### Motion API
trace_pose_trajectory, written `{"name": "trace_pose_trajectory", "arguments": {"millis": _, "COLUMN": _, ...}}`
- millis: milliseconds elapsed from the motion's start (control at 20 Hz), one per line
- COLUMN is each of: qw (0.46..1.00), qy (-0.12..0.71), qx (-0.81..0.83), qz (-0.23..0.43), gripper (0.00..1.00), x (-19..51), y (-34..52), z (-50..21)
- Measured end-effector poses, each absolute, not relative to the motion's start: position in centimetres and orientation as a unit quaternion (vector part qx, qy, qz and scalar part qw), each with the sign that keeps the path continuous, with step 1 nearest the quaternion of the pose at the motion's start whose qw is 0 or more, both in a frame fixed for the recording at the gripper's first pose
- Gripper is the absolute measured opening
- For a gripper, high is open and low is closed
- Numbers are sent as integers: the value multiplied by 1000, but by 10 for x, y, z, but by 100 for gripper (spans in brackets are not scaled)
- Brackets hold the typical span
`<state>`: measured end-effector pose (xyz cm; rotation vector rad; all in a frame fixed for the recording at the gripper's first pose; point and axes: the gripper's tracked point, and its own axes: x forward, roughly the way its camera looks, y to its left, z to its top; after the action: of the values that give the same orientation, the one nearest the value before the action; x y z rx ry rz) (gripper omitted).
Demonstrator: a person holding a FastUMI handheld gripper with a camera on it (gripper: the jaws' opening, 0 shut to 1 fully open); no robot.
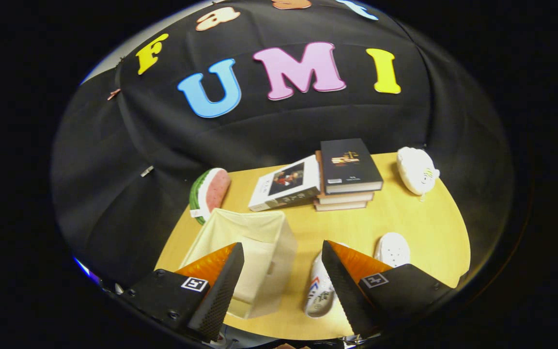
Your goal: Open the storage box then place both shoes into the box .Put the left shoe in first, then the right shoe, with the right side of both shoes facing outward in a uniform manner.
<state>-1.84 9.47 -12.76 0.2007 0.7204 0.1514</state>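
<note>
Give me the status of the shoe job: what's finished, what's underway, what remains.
Done: the storage box stands open, with nothing visible inside it. Underway: the gripper hangs open above the table, gripping nothing; one shoe lies just ahead between its fingers. Left: both shoes remain on the table, the other shoe beyond the right finger, so both placements are still to do.
</note>
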Motion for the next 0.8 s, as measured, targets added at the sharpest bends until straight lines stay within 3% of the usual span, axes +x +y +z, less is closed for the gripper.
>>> {"name": "trace_pose_trajectory", "arguments": {"millis": 300, "qw": 911, "qy": 406, "qx": 69, "qz": 21, "gripper": 99, "x": -50, "y": 31, "z": -192}}
{"name": "trace_pose_trajectory", "arguments": {"millis": 800, "qw": 874, "qy": 483, "qx": 29, "qz": 51, "gripper": 98, "x": -67, "y": 17, "z": -271}}
